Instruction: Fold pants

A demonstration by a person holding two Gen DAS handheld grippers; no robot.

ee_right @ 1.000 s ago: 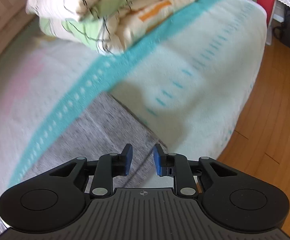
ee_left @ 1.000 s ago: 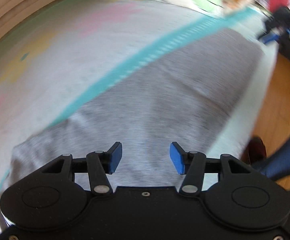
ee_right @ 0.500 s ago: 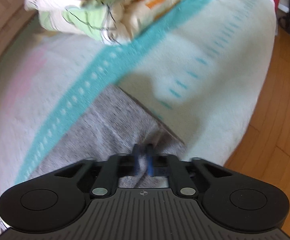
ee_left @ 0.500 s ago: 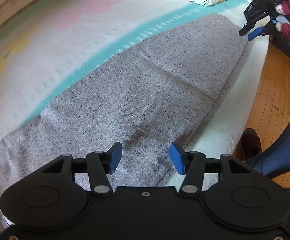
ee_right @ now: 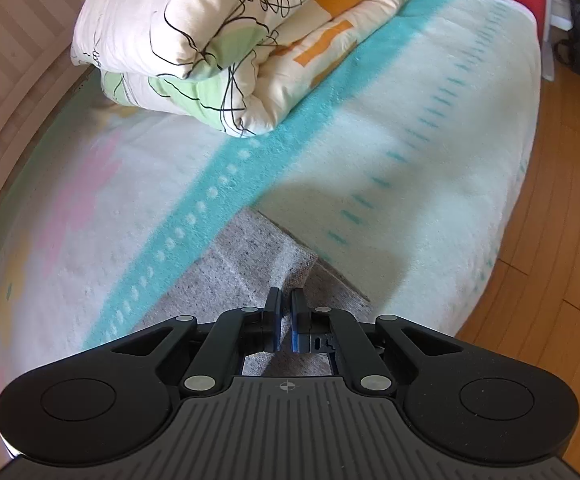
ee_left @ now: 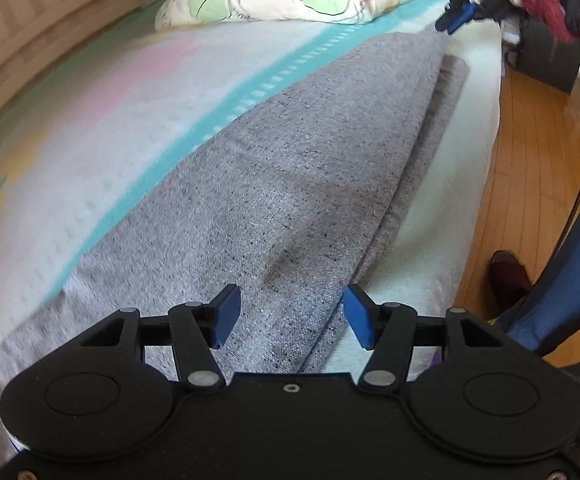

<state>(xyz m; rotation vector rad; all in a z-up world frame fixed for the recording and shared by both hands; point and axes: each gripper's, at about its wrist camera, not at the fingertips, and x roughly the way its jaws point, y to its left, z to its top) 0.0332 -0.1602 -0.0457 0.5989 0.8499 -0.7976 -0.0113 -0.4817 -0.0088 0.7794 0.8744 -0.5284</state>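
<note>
Bed (ee_right: 430,152) covered by a pale blanket with a teal stripe; folded floral quilt (ee_right: 225,40) piled at the far end. Grey pants (ee_left: 298,184) laid lengthwise along the bed's near edge, one leg stacked on the other. Left hand-held gripper (ee_left: 290,316) low over the pants, blue fingers spread wide apart. Right hand-held gripper (ee_right: 285,320) pinched together on the pants' cuff end, fabric bunched between the pads.
</note>
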